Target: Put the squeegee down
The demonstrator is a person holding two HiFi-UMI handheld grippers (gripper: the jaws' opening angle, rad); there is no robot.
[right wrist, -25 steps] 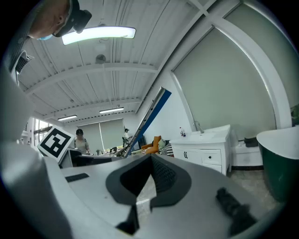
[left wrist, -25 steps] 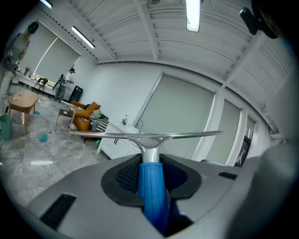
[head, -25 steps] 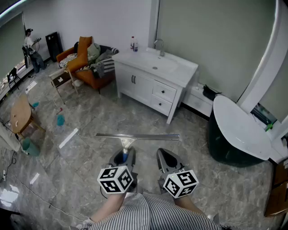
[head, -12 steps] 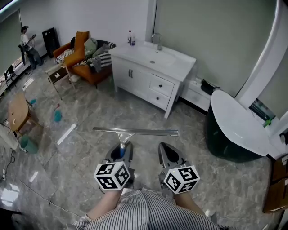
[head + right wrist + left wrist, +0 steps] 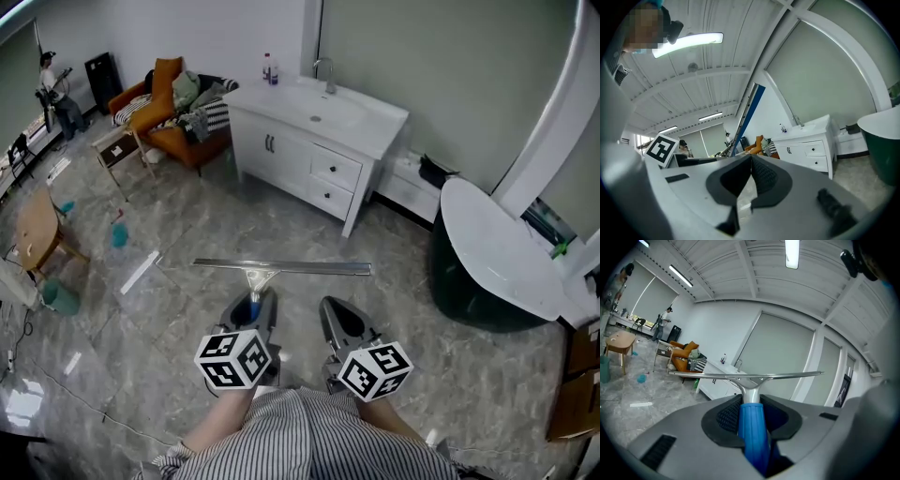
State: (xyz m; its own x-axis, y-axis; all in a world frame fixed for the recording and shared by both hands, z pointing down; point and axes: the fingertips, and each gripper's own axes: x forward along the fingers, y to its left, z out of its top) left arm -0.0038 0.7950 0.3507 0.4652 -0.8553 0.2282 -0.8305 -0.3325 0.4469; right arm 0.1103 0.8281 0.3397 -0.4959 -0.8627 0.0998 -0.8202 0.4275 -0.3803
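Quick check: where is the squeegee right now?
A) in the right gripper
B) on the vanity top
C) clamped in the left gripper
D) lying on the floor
C: in its own view the left gripper is clamped on the blue handle of the squeegee.

The right gripper [image 5: 751,159] has its jaws closed tip to tip, with nothing between them. Beyond them the squeegee [image 5: 746,115] slants steeply upward. A marker cube [image 5: 661,149] sits to its left and a white sink cabinet [image 5: 808,143] to its right.
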